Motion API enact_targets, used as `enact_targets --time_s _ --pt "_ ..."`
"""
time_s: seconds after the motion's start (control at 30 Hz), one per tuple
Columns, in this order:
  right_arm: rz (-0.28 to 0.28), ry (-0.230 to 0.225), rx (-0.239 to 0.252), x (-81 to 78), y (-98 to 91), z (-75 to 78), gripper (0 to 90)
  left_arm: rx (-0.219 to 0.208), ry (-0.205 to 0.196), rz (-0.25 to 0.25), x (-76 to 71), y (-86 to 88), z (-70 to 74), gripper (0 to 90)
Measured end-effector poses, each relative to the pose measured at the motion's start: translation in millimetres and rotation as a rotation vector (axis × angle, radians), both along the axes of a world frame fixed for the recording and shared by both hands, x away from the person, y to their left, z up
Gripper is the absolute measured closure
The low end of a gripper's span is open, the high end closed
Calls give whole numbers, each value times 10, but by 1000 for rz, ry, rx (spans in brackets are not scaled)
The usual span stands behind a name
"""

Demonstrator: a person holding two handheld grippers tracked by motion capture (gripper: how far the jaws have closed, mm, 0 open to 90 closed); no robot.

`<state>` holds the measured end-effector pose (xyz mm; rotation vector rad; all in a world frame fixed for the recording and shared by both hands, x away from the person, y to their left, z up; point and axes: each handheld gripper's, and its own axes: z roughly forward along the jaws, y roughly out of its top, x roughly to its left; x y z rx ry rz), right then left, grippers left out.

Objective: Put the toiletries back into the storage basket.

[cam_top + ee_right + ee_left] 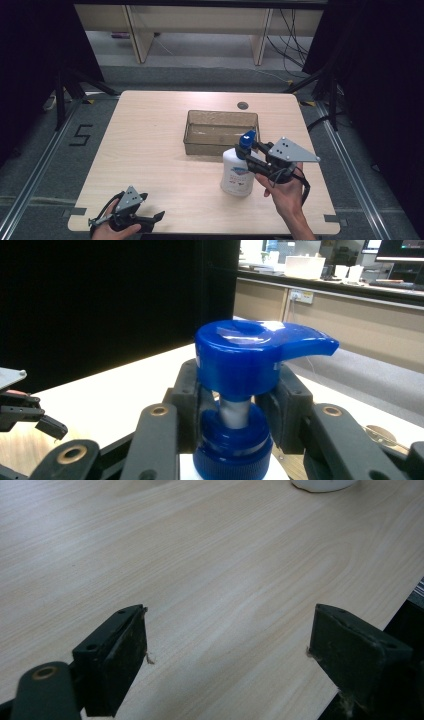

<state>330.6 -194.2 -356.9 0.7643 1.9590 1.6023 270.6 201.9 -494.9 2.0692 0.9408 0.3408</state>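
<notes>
At the bottom left of the high view, nearest the camera, the left gripper (150, 219) rests low by the table's near edge with its jaws spread wide; the left gripper view shows nothing between them but bare wood of the table (210, 570), with the white base of the pump bottle (324, 484) just cutting in at the top edge of that frame.

Further in, right of centre, the right gripper (250, 152) is pressed together on the neck of the pump bottle (237, 172). The right gripper view makes the grip plain: the two black jaws close from either side on the pale stem just under the blue pump head (250, 357) and above the blue collar (the spout points toward the right of that frame). The bottle stands upright on the table, its long axis vertical, so the grip sits at the very top, with the heavy body hanging below if it is lifted.

Just behind the bottle, toward the upper centre, lies the clear brown bin (221, 131), open-topped and apparently empty. The bottle stands close beside its near right corner. The right hand is far nearer to both than the left, so any lift into the bin looks like a short carry up and away from the camera.
</notes>
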Motion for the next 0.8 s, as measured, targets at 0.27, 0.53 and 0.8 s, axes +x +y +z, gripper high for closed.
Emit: enact_targets --time_s 0.27,0.53,0.8 --pt "-17 -8 5 47 -21 43 625 5 -10 -2 -7 3 -1 149" --pt "-13 -13 20 78 -27 138 626 -33 -11 20 -8 -9 -22 149" --pt "-22 7 56 170 -40 257 631 -28 -4 25 -9 -2 -18 149"
